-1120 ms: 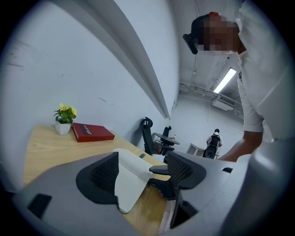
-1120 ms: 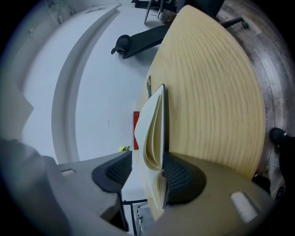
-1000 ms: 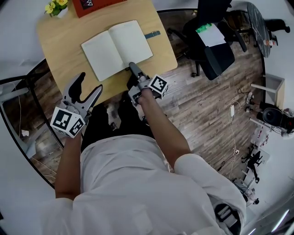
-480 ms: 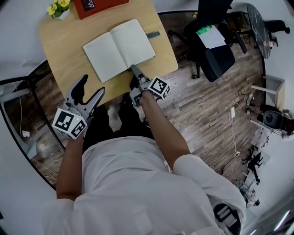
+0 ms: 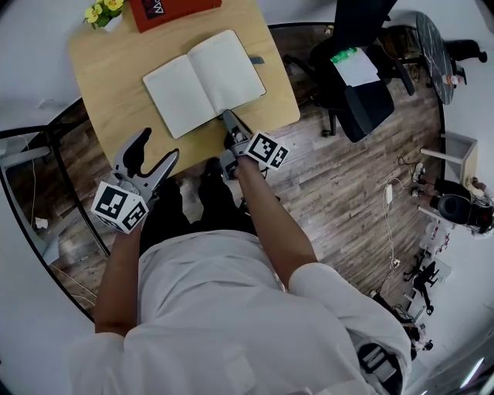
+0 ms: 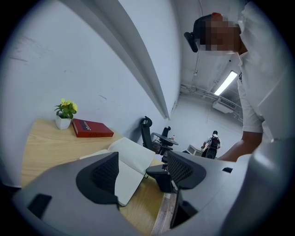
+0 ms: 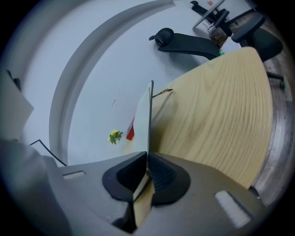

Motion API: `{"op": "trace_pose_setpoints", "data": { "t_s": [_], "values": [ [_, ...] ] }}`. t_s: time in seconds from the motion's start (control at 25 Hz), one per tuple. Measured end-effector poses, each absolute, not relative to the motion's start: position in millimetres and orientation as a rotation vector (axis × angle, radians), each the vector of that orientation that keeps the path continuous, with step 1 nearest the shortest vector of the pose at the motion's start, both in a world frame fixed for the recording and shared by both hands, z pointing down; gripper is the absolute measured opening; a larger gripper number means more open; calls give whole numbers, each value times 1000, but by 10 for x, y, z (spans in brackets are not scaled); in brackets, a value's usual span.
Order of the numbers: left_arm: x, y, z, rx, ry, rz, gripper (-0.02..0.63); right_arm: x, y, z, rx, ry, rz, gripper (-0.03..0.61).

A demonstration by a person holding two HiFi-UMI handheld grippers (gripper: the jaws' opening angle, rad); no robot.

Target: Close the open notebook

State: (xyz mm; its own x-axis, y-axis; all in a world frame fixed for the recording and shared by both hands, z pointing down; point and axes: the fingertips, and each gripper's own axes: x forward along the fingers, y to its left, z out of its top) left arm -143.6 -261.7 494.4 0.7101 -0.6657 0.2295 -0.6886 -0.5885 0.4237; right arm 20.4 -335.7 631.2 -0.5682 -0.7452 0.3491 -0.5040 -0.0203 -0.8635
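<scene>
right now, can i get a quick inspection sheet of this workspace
surface: light wood table, mostly bare
job's things: notebook lying open, blank pages up
clutter: red book and potted plant at the far edge, apart from the notebook
grippers: right gripper shut on the near edge of the notebook's right half; left gripper open, nothing between its jaws, by the table's near edge
cables: white cable on the floor to the right, away from the table
surroundings: office chair right of the table, on a wooden floor
</scene>
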Motion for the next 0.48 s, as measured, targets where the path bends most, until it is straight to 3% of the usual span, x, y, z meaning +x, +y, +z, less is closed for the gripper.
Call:
{"op": "trace_pose_setpoints", "data": {
  "t_s": [0.48],
  "values": [
    [-1606, -2631, 5023, 2407, -1129, 66, 319, 109, -3272, 6206, -1463, 2481, -1366, 20]
  ]
}}
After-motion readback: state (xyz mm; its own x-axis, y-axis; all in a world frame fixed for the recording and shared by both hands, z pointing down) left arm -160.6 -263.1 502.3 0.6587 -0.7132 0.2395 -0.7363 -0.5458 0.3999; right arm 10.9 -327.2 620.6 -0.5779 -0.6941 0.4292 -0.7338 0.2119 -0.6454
